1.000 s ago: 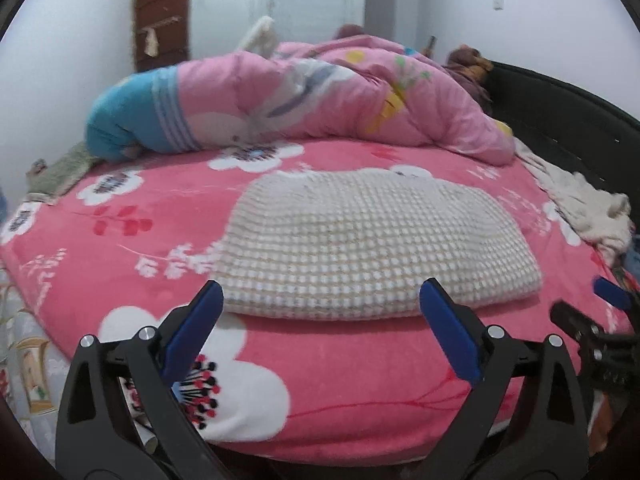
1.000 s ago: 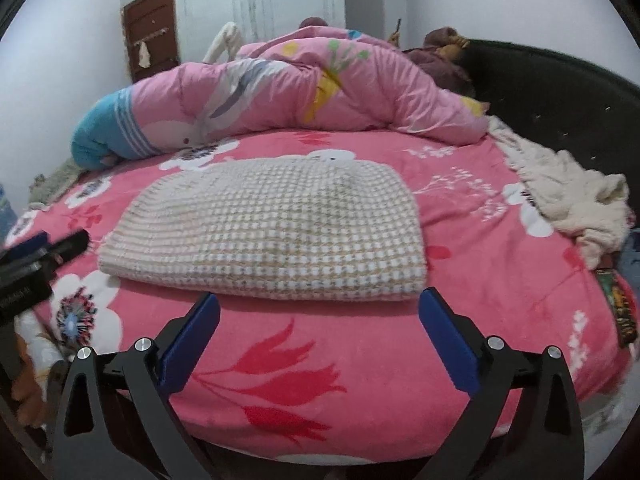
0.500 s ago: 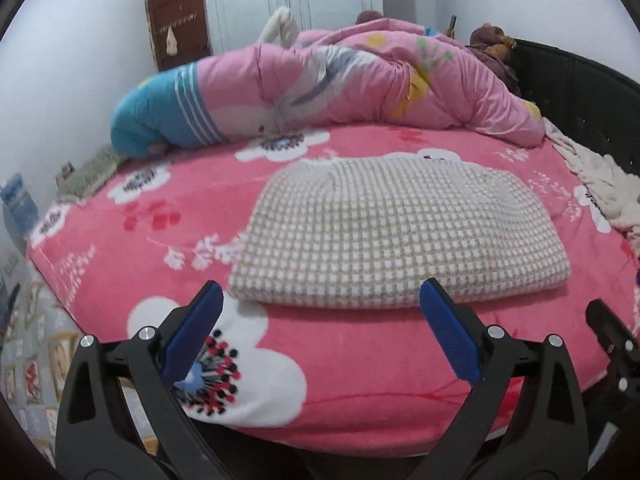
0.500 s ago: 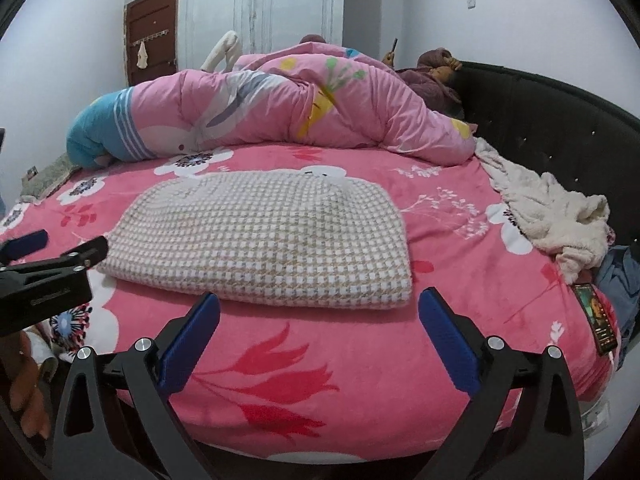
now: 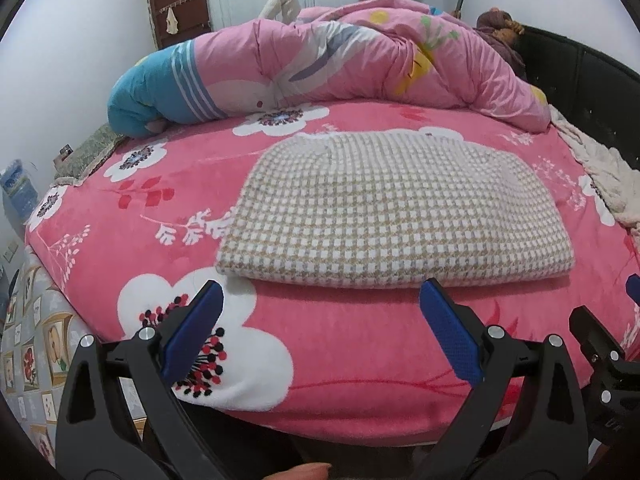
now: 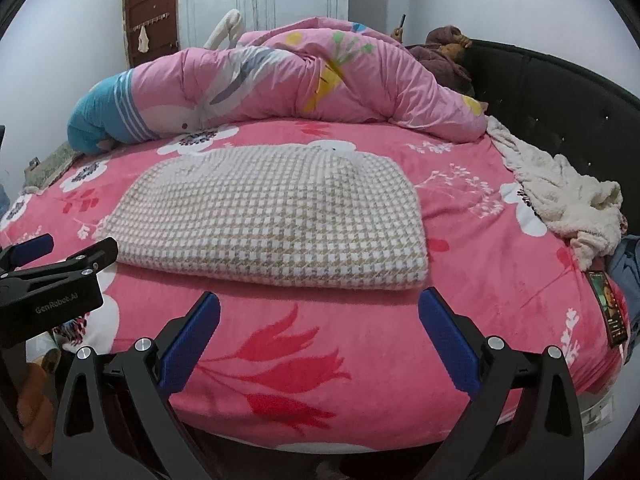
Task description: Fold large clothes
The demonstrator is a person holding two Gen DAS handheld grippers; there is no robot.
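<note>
We identify one task item: a beige-and-white checked knit garment (image 5: 394,216), also visible in the right wrist view (image 6: 276,216). We find it folded into a compact, roughly rectangular stack of several layers, lying flat on the pink floral bed cover (image 5: 344,344) near the middle of the bed, with its thick folded edge running straight along the near side and its far corners rounded. We note that its top surface is smooth, its layers are aligned at the near edge, and nothing is touching or resting on it.
</note>
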